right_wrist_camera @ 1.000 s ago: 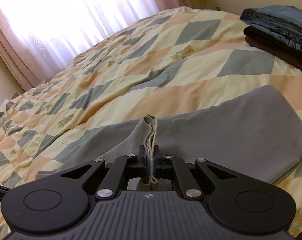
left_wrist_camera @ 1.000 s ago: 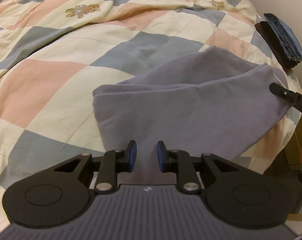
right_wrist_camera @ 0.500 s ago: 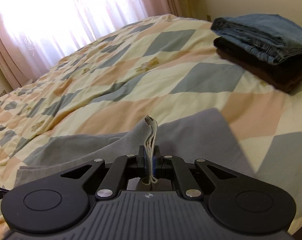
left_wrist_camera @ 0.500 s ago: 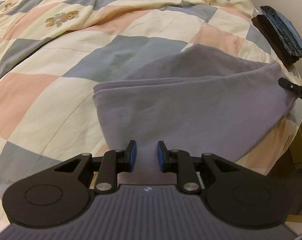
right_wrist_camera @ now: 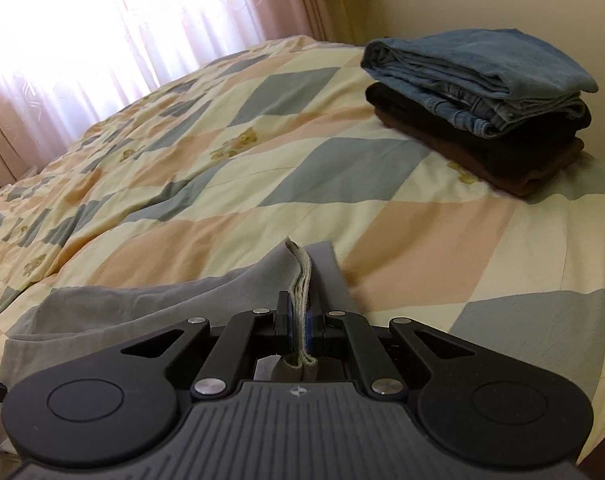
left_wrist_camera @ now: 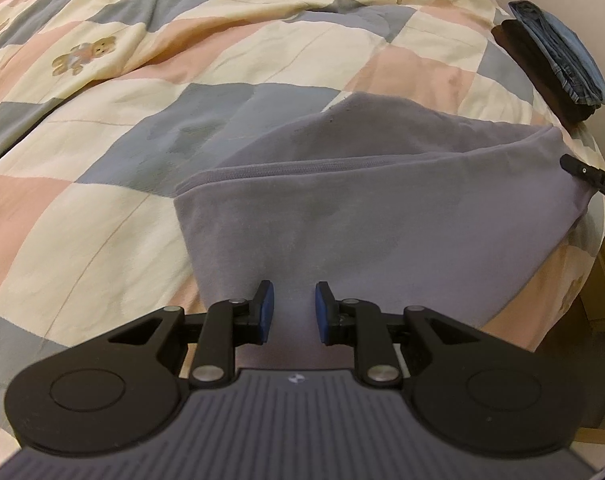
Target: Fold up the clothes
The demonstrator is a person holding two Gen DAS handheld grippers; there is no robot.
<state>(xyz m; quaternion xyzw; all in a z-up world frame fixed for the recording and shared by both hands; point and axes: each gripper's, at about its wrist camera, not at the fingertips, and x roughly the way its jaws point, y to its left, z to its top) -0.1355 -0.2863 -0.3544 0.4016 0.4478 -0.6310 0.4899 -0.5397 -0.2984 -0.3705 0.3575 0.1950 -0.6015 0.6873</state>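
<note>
A: Left gripper [left_wrist_camera: 294,312], jaws slightly parted and gripping nothing, hovers over the grey garment's [left_wrist_camera: 382,216] near edge. Right gripper [right_wrist_camera: 299,330] is clamped on its layered hem.

B: Mid-fold, seemingly; the garment lies short of the folded stack [right_wrist_camera: 478,108]. Next: carry the hem across and lay it square.

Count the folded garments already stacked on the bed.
3, in one pile near the bed's far corner: folded blue denim jeans on top, a black garment beneath, a brown one at the bottom. Thinner layers could be hidden.
</note>
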